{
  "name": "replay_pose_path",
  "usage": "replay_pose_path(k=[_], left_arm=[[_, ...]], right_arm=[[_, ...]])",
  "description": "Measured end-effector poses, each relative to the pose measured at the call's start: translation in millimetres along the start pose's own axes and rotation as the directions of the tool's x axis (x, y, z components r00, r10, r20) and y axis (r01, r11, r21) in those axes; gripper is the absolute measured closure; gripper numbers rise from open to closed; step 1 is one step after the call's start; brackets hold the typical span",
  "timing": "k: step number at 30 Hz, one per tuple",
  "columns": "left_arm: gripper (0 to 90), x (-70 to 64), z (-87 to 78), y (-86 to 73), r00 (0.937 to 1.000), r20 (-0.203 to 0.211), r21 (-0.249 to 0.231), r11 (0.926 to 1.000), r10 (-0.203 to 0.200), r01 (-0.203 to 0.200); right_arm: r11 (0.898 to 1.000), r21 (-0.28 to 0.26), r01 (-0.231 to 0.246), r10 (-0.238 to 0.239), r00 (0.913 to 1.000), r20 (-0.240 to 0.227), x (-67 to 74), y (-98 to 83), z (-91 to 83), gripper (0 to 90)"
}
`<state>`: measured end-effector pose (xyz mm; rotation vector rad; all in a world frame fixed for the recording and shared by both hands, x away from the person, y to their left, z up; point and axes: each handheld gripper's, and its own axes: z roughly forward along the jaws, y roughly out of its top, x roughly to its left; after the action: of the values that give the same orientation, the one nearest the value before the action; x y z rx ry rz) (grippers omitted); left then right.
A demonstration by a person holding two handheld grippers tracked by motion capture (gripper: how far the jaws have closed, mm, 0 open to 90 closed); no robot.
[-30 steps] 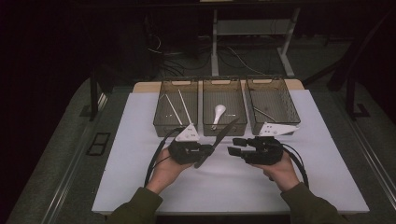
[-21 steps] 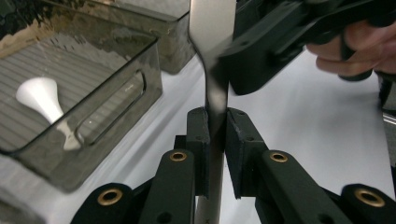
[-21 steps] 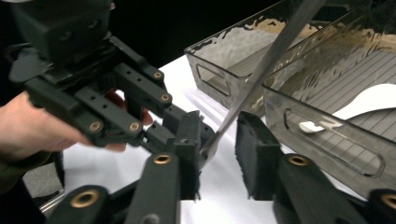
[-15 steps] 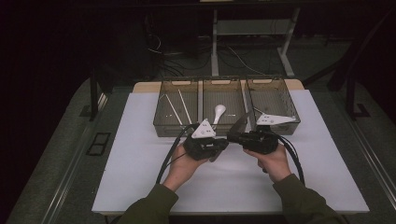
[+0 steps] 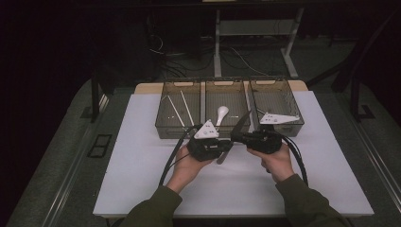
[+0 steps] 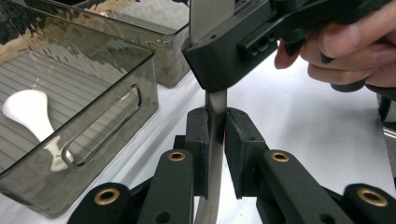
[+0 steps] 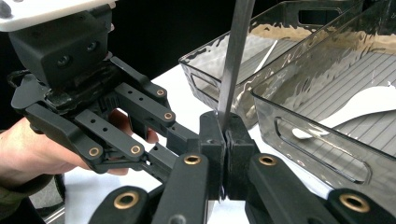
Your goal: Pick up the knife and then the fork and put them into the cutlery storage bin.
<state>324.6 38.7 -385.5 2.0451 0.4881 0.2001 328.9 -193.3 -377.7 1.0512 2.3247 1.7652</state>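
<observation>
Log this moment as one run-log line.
left tongs: shut on metal blade | right tongs: just closed on blade | handover above table

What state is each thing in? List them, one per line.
Left gripper: shut on the metal strip.
Right gripper: just closed, shut on the metal strip.
Metal strip: held off the table, tilted.
White spoon: lying in the middle tray.
Middle tray: open-topped, resting on the table.

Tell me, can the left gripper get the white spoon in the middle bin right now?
Probably not yet. The left gripper is shut on a flat metal blade, which the right gripper has just closed on too. The white spoon lies uncovered in the open-topped middle bin, so the way is free once the blade is let go.
</observation>
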Motion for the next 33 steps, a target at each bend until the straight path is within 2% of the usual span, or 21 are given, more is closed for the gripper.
replay_pose_path(k=[5, 9, 14, 16, 22, 27, 31, 33], left_arm=[[71.1, 1.4, -7.6, -7.0, 0.9999, -0.016, -0.002, 1.0000, 0.004, -0.004], [65.1, 2.8, -18.7, -14.6, 1.0000, -0.004, -0.011, 0.9999, -0.001, 0.001], [55.9, 6.8, -38.0, -26.5, 0.9999, -0.009, -0.024, 0.9997, -0.008, 0.008], [53.2, 8.5, -47.8, -31.9, 0.9996, -0.004, -0.037, 0.9989, -0.028, 0.028], [43.1, 10.7, -72.9, -53.2, 0.9995, -0.011, -0.018, 0.9994, -0.030, 0.030], [36.1, 13.6, -92.7, -73.1, 0.9987, -0.023, -0.006, 0.9989, -0.046, 0.046], [30.2, 16.7, -104.7, -87.5, 0.9978, -0.025, -0.004, 0.9981, -0.061, 0.061], [27.1, 18.6, -109.8, -94.1, 0.9973, -0.029, 0.000, 0.9977, -0.067, 0.067]], right_arm=[[1.000, 0.002, 0.002, -0.002, 0.9996, 0.028, -3.6, 2.7, -4.1, 88.5], [1.000, 0.000, 0.011, -0.011, 0.9985, 0.053, -7.0, 5.4, -10.0, 88.5], [1.000, 0.004, 0.013, -0.013, 0.9969, 0.077, -13.0, 12.4, -20.3, 88.4], [1.000, -0.001, 0.019, -0.019, 0.9955, 0.093, -15.6, 16.0, -25.5, 88.4], [0.999, -0.030, 0.014, -0.010, 0.9911, 0.133, -27.0, 28.5, -42.7, 88.4], [0.998, -0.060, 0.010, 0.001, 0.9840, 0.178, -39.4, 41.6, -58.8, 88.4], [0.997, -0.081, 0.008, 0.010, 0.9743, 0.225, -49.7, 55.0, -72.8, 88.4], [0.996, -0.089, 0.013, 0.010, 0.9663, 0.257, -54.3, 61.7, -79.3, 88.4]])
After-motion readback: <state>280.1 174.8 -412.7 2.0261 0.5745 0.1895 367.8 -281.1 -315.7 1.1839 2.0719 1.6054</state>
